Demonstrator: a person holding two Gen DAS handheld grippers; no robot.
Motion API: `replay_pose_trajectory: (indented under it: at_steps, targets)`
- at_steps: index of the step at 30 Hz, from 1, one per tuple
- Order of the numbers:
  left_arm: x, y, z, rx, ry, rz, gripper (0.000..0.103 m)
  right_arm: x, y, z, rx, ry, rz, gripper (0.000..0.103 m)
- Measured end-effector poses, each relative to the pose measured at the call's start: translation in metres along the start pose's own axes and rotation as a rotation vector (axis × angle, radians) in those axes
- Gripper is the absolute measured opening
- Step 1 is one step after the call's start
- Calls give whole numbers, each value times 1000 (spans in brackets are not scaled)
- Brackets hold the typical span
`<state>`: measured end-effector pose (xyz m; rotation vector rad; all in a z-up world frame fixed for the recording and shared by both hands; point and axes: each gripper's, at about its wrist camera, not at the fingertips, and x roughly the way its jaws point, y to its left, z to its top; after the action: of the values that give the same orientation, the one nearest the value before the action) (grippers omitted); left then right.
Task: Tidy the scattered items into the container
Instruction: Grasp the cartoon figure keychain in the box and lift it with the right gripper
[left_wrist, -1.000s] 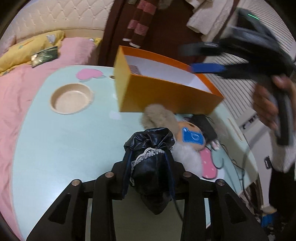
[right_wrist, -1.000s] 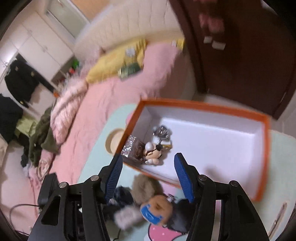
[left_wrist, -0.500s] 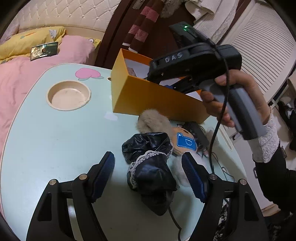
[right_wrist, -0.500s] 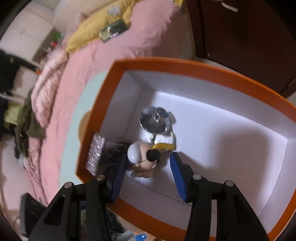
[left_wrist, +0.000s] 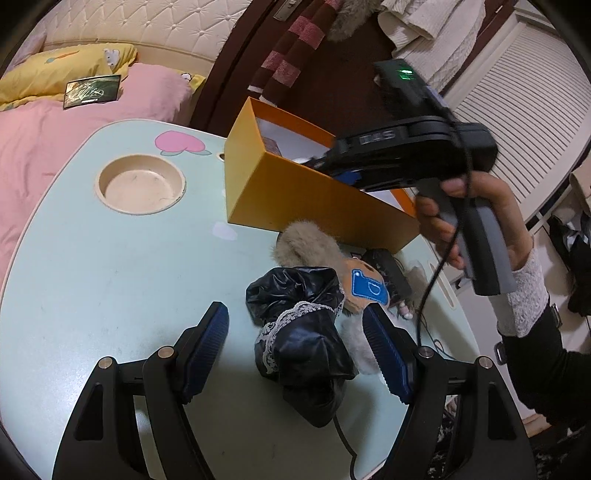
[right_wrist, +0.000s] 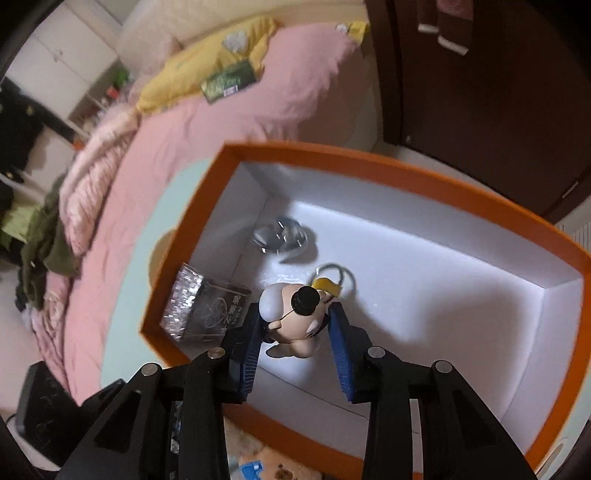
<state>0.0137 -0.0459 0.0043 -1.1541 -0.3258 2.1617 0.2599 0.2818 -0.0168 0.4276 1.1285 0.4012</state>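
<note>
— While the left view looks across the tabletop (left_wrist: 110, 280), what does only the right view give you?

— The box's (right_wrist: 373, 162) inside: a small figure (right_wrist: 291, 317) on the white floor near the left wall, a silver ring piece (right_wrist: 284, 236) beyond it, and a clear packet (right_wrist: 207, 306) leaning at the left wall. From the left view you only see the box's orange outer wall (left_wrist: 295, 192).

— And the left view alone?

— A black pouch (left_wrist: 303, 332) with lace trim lying on the tabletop, a plush toy (left_wrist: 332, 258) touching it behind, both just in front of the box. A round recess (left_wrist: 140, 182) sits well apart to the left.

— Room to move?

— Bare tabletop spreads left of the pouch. Inside the box, the right half of the floor is free; the figure sits close to the near wall.

— The tools?

— Left tool (left_wrist: 299, 350) is spread wide, low over the tabletop, fingers either side of the pouch without touching it. Right tool (right_wrist: 295, 336) points steeply down into the box, its pads flanking the figure; they are close on both sides, but I cannot tell whether they grip it. The right hand (left_wrist: 476, 218) holds its handle above the box's near rim.
</note>
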Motion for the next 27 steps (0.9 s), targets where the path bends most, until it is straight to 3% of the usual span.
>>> replay_pose_trajectory:
  at_steps: [14, 19, 27]
  targets:
    - [1, 9, 4, -65, -42, 11, 75, -104, -4, -59, 71, -249, 107, 34]
    - [1, 8, 5, -68, -48, 23, 75, -115, -5, -90, 70, -238, 96, 34]
    - [1, 5, 7, -60, -49, 43, 75, -87, -28, -134, 153, -161, 108, 34]
